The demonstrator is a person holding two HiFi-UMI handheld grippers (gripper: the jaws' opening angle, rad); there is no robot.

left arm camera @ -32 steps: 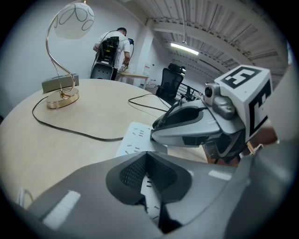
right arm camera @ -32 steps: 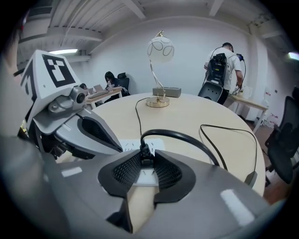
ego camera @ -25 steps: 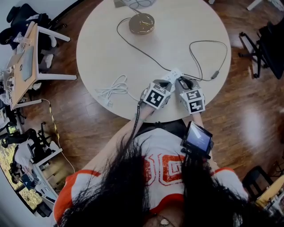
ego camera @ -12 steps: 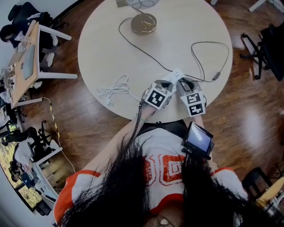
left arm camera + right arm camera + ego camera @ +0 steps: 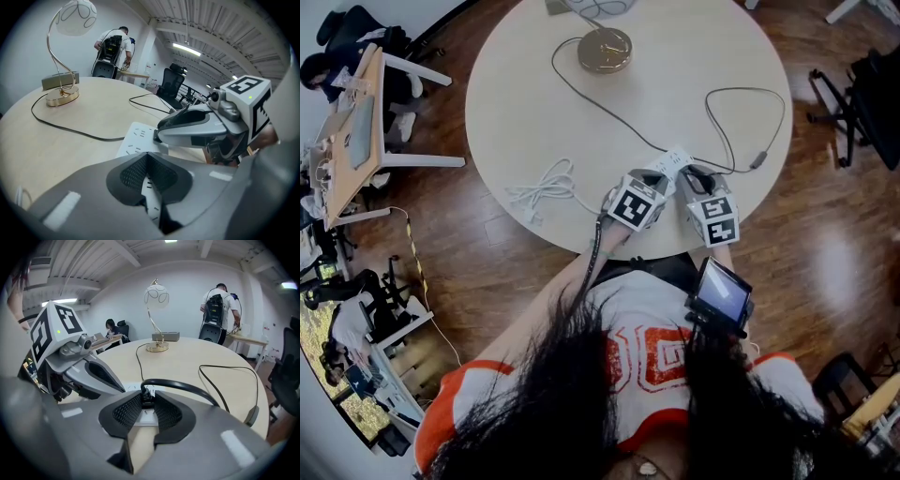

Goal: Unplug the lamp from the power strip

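1. Left gripper (image 5: 147, 156): jaws closed, tips together on the power strip (image 5: 136, 138), near the table's (image 5: 525, 103) front edge.
2. Right gripper (image 5: 146, 405): jaws clamp the lamp's (image 5: 156, 298) black plug (image 5: 145, 394), seated in the strip.

An office: desks (image 5: 349, 145), swivel chairs (image 5: 172, 82), ceiling striplights (image 5: 186, 48).

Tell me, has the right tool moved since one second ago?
No. Against the power strip, the right tool stays in place, closed on the plug.
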